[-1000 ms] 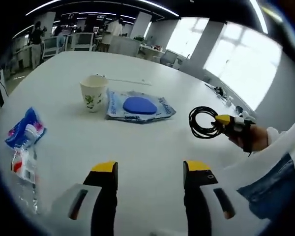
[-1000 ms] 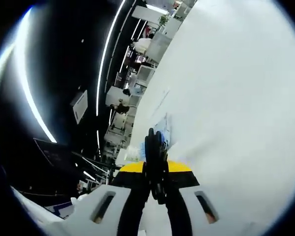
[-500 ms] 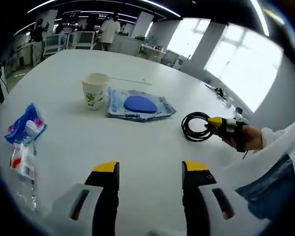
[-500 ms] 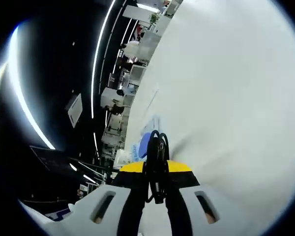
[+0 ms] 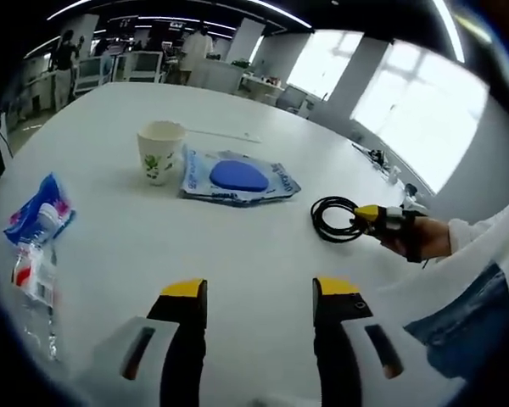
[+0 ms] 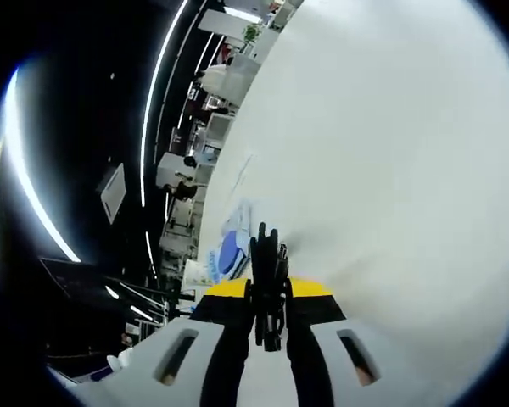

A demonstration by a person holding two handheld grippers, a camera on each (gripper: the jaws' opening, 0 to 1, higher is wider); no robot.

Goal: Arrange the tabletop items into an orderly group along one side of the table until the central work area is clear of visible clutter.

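Straight ahead in the left gripper view: left gripper (image 5: 259,292) with yellow-tipped jaws spread apart, nothing between them, poised over bare white table (image 5: 237,246). Beyond the jaws, a paper cup (image 5: 159,152) standing upright, just beside a clear packet with a blue pad (image 5: 236,177) lying flat to its right. At the left edge, a blue-and-white wrapper (image 5: 36,209) and, next to it nearer the camera, a clear plastic bag (image 5: 32,292) with red print. Entering from the right, right gripper (image 5: 369,214) in a hand (image 5: 424,240) with a white sleeve, jaws clamped on a coiled black cable (image 5: 335,219), coil low over the tabletop; contact with the surface not clear.

Next, right gripper view, rolled steeply: right gripper (image 6: 268,292) pinched tight on the coiled black cable (image 6: 267,267), seen edge-on between the yellow tips. White table (image 6: 390,170) to the right; clear packet with a blue pad (image 6: 226,252) just past the cable on the left.
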